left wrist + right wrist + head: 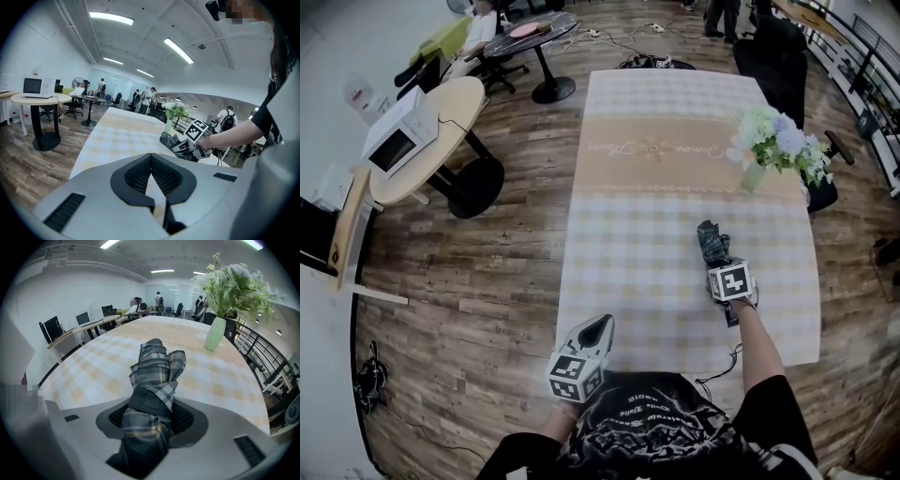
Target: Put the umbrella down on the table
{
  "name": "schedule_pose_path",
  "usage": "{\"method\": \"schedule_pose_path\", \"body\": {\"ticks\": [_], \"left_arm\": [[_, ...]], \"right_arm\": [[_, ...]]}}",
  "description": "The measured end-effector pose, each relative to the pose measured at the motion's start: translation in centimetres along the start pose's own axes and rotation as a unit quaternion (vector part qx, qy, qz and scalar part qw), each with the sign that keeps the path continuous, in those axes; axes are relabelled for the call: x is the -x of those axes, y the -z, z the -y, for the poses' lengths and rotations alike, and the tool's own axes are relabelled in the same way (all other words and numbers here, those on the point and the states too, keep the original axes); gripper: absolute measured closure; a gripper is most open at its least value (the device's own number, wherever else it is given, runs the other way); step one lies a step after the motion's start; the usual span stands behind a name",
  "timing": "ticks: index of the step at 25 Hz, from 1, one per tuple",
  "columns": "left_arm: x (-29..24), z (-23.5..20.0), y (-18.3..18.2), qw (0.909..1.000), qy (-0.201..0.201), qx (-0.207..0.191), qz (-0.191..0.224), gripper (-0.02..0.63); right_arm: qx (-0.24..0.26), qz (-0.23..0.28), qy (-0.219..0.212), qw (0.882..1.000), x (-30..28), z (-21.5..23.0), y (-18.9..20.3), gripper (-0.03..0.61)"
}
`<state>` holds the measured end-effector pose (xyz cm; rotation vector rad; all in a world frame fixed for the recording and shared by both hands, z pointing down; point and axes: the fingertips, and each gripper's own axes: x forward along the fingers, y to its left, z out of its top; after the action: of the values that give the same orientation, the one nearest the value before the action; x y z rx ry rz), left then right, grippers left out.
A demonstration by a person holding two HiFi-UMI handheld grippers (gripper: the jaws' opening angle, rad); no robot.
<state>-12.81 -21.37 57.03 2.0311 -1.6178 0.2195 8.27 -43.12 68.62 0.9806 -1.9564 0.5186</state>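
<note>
A folded dark plaid umbrella (152, 380) sits between the jaws of my right gripper (151, 420), which is shut on it. The umbrella (712, 244) pokes forward from that gripper (720, 267) low over the checked tablecloth (647, 244), right of the table's middle; I cannot tell whether it touches the cloth. From the left gripper view the umbrella (172, 141) shows at the right, above the cloth. My left gripper (598, 328) hovers off the table's near left corner, and its pads (161, 177) meet with nothing between them.
A vase of white and lilac flowers (780, 142) stands at the table's far right. A round side table with a microwave (398, 136) is to the left, on the wood floor. Black chairs (773, 56) and a railing lie beyond the table. People sit and stand far off.
</note>
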Motion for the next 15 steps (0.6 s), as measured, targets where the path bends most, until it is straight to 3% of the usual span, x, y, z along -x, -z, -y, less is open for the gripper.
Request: {"method": "schedule_pose_path", "body": {"ticks": [6,10,15], "left_arm": [[-0.3,-0.2,-0.5,1.0000,0.000,0.002,0.001,0.594],[-1.1,0.9,-0.9,1.0000,0.005,-0.002,-0.001,0.594],[-1.2,-0.3,-0.6,0.9997,0.025,-0.001,-0.004,0.594]], "right_arm": [[-0.020,-0.003,-0.013,1.000,0.0,0.1,0.1,0.347],[-0.057,0.025,-0.033,0.998,1.2,1.1,-0.3,0.261],[-0.091,0.070,-0.039,0.993,2.9,-0.2,-1.6,0.233]]}}
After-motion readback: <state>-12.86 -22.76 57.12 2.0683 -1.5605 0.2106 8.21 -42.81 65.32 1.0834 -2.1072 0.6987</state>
